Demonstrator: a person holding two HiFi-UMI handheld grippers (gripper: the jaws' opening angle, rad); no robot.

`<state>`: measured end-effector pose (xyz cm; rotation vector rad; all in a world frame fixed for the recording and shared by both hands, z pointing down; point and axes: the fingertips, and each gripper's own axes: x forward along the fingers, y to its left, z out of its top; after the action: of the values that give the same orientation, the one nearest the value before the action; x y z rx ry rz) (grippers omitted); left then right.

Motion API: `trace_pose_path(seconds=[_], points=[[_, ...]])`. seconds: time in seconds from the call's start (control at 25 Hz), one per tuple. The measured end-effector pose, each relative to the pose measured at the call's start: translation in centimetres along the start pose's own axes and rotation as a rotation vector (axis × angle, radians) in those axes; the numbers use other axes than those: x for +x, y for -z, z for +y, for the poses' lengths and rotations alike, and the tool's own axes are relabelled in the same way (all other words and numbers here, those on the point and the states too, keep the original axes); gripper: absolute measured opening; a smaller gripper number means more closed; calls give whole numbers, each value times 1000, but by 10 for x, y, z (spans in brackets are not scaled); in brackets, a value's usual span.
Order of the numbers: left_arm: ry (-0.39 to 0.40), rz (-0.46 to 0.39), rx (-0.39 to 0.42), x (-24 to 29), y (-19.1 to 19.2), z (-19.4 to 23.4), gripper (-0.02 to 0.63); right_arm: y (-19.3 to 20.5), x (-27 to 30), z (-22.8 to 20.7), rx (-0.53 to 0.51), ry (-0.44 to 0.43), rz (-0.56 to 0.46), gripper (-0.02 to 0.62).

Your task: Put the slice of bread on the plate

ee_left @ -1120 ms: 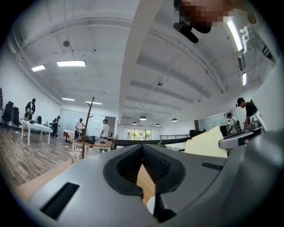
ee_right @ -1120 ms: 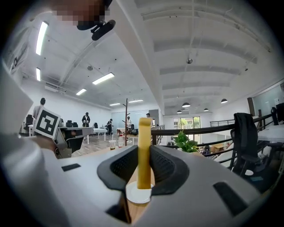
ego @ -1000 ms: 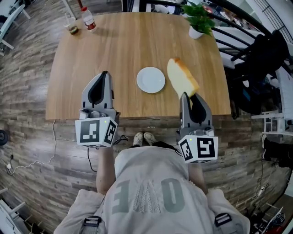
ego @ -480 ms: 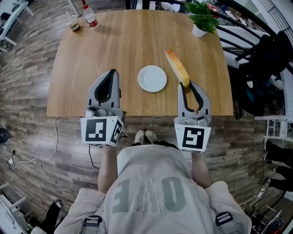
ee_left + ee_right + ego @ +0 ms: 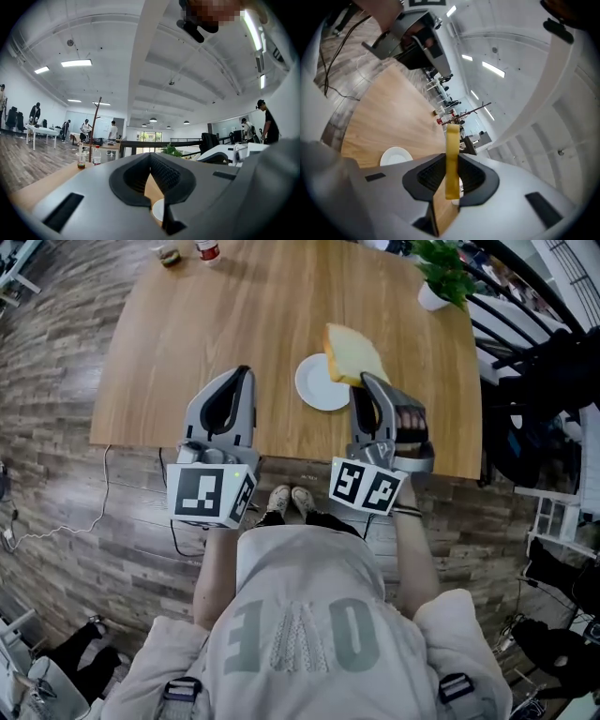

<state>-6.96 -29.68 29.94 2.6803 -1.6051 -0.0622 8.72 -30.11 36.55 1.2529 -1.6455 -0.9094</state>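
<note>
- The right gripper (image 5: 362,382) has its jaws closed partway, with the pads clamping the near edge of the slice of bread (image 5: 352,353).
- The slice extends beyond the tips, over the far right rim of the plate (image 5: 313,387). Contact cannot be determined.
- Recommended: shift the slice left, centre it over the plate, lower it flat, then open the jaws.
- The left gripper (image 5: 240,377) has its jaws together and empty, over the table (image 5: 234,306) to the near left.
</note>
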Motion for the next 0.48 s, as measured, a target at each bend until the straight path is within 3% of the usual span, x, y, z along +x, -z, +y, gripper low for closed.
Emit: trace_pose_path(seconds=[0.24, 0.48], points=[[-33, 24, -8, -8, 9, 10, 8, 14, 33, 43, -122, -69, 40, 85], [-57, 48, -9, -14, 17, 15, 8, 32, 57, 75, -134, -95, 95, 84]])
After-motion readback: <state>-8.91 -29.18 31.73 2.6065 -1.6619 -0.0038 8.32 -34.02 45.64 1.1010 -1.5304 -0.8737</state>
